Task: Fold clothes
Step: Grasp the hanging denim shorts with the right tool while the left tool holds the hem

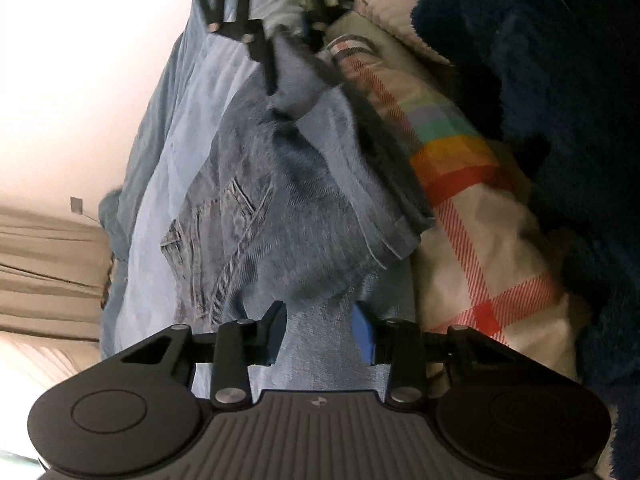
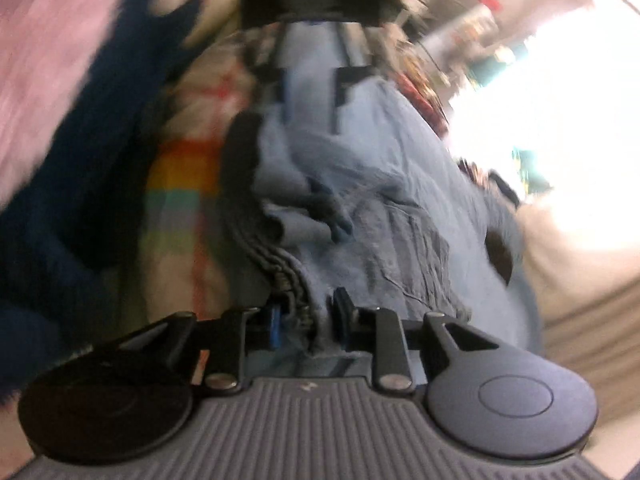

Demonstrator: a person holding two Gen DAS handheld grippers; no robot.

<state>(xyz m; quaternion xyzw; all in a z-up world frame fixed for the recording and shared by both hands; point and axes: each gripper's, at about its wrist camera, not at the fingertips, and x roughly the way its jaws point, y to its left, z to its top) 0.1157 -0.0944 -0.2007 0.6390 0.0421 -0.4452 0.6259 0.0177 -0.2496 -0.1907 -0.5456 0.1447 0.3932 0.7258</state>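
Item: jeans (image 1: 256,208), pale to mid blue denim, faded, with a stitched pocket and seams showing and a darker turned hem along one side; bunched and creased, not flat. They lie stretched between your two grippers, beside a plaid blanket (image 1: 472,216) with red stripes and rainbow squares; a dark blue fleece (image 1: 540,80) lies past that. On the jeans' other side you have bright, open background with beige cloth (image 1: 44,264) low down; the blanket side is crowded. Your left gripper (image 1: 320,332) has its jaws apart, one black and one blue pad either side of a strip of denim; whether the pads press on it cannot be told. Your right gripper (image 2: 306,318) is nearly together, clamped on a thick folded seam of the jeans (image 2: 360,208), which fan away from its pads. That view is blurred. From the left wrist, the right gripper (image 1: 280,60) shows at the far end of the denim, gripping a gathered edge.
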